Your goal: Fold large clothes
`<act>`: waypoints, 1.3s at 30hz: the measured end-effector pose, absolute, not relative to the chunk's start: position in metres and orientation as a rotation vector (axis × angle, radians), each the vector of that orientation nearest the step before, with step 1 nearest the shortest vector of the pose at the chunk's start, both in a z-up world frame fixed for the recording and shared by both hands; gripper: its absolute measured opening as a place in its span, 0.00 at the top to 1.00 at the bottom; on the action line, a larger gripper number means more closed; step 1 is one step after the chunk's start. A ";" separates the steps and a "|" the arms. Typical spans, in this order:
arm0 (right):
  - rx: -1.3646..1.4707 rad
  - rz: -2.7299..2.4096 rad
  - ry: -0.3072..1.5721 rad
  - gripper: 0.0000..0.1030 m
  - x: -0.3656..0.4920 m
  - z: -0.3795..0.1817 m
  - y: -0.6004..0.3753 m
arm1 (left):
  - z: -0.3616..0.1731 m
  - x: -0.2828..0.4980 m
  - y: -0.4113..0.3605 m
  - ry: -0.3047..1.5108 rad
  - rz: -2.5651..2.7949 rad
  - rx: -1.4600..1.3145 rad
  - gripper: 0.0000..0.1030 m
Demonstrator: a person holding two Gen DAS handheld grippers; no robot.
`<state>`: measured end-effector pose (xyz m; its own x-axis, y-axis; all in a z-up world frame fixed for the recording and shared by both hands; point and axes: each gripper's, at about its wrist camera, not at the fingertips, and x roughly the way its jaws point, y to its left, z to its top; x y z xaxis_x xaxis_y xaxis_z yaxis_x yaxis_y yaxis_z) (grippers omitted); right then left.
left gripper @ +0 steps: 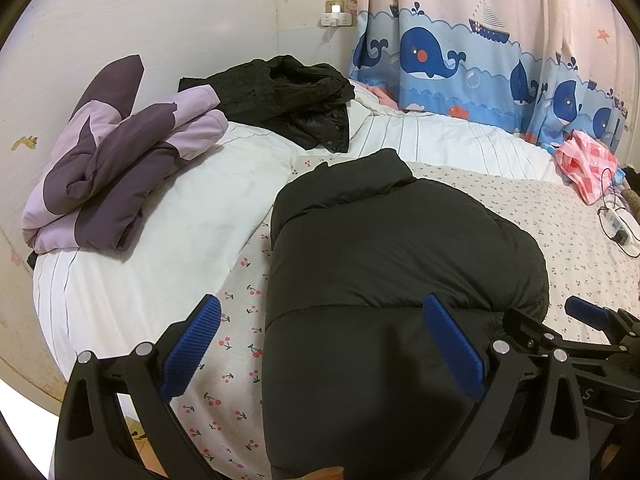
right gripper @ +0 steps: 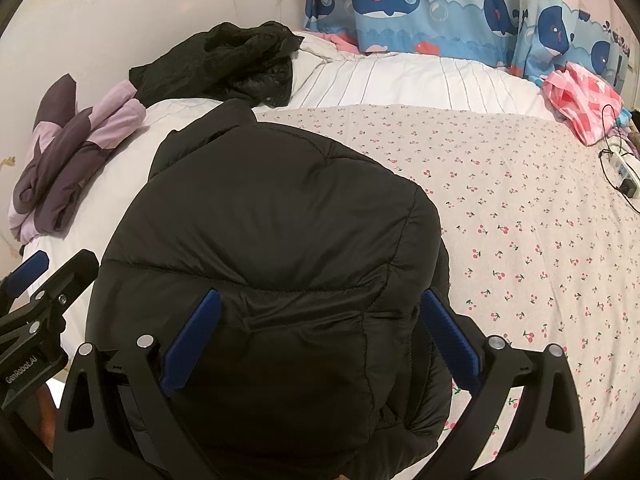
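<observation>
Nearest the lens in both wrist views is a black puffer jacket (right gripper: 272, 240), folded into a thick bundle on the near part of the bed, on the cherry-print sheet (right gripper: 520, 208). The right gripper (right gripper: 320, 336) hangs low over the bundle's near end with its blue fingers (right gripper: 192, 340) spread wide apart, one at each side of the padded cloth and clamping nothing. The left gripper (left gripper: 324, 344) is likewise spread wide: its right finger lies over the jacket's near left part, while its left finger (left gripper: 192, 348) is above the sheet just beside the jacket's edge. Whether the pads touch the fabric cannot be told. Farther back, a purple and lilac garment (left gripper: 116, 176) lies folded on the white striped duvet (left gripper: 168, 240) toward the left, and a crumpled black garment (left gripper: 288, 100) sits behind it near the whale-print curtain (left gripper: 460, 56). A pink checked cloth (right gripper: 580, 100) and a power strip (right gripper: 624, 172) lie at the far right edge.
</observation>
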<state>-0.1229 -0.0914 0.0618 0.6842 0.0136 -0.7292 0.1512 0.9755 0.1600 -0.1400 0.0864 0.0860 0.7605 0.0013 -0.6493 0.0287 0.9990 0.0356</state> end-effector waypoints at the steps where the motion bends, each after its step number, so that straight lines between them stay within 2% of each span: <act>1: 0.217 -0.076 0.816 0.07 -0.123 0.061 -0.091 | 0.086 -0.140 0.086 0.706 -0.015 0.044 0.06; 39: 0.226 -0.071 0.826 0.07 -0.122 0.058 -0.096 | 0.085 -0.139 0.088 0.713 -0.027 0.050 0.06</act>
